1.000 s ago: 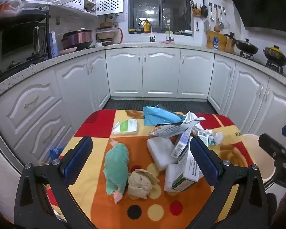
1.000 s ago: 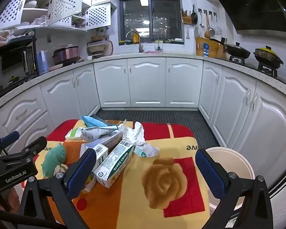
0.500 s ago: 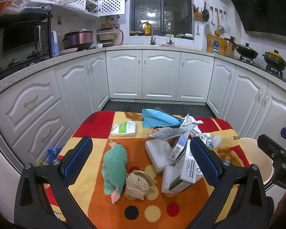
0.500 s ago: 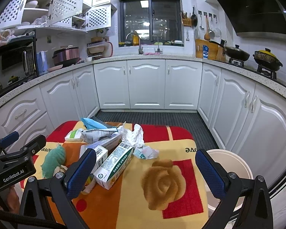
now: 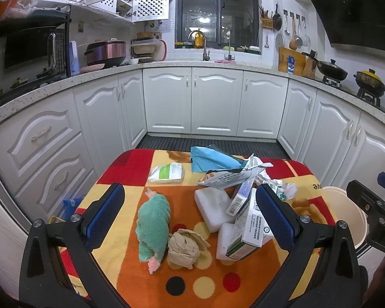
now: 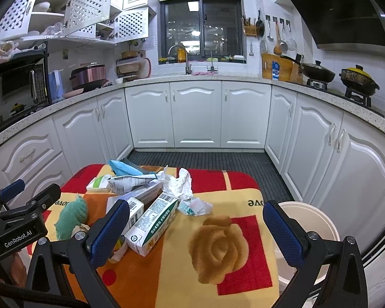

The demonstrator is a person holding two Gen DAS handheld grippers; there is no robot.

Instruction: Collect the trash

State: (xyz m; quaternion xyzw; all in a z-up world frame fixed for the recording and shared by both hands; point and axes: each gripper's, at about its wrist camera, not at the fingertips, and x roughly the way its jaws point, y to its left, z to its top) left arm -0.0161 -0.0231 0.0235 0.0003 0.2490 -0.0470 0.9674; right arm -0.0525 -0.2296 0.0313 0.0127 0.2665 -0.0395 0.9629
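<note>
Trash lies piled on a small table with a bright patterned cloth (image 5: 131, 164) (image 6: 243, 195). A crumpled brown paper ball (image 5: 183, 249) sits beside a green cloth (image 5: 152, 218) (image 6: 71, 217). To the right lie white foam blocks (image 5: 213, 208), a green-and-white carton (image 5: 249, 227) (image 6: 154, 223), a torn foil wrapper (image 5: 231, 177), a blue bag (image 5: 210, 160) (image 6: 123, 168), a flat tissue pack (image 5: 166, 173) and crumpled white paper (image 6: 178, 183). My left gripper (image 5: 190, 214) hovers open above the near pile, holding nothing. My right gripper (image 6: 196, 231) is open over the rose pattern, empty.
A cream bin (image 6: 310, 228) (image 5: 344, 210) stands on the floor at the table's right side. White kitchen cabinets (image 5: 215, 102) and counters wrap around on three sides. A dark ribbed floor mat (image 6: 200, 160) lies beyond the table.
Both views have shifted slightly, with the table sitting a little lower and nearer in frame. Both grippers stay open and nothing on the table has moved.
</note>
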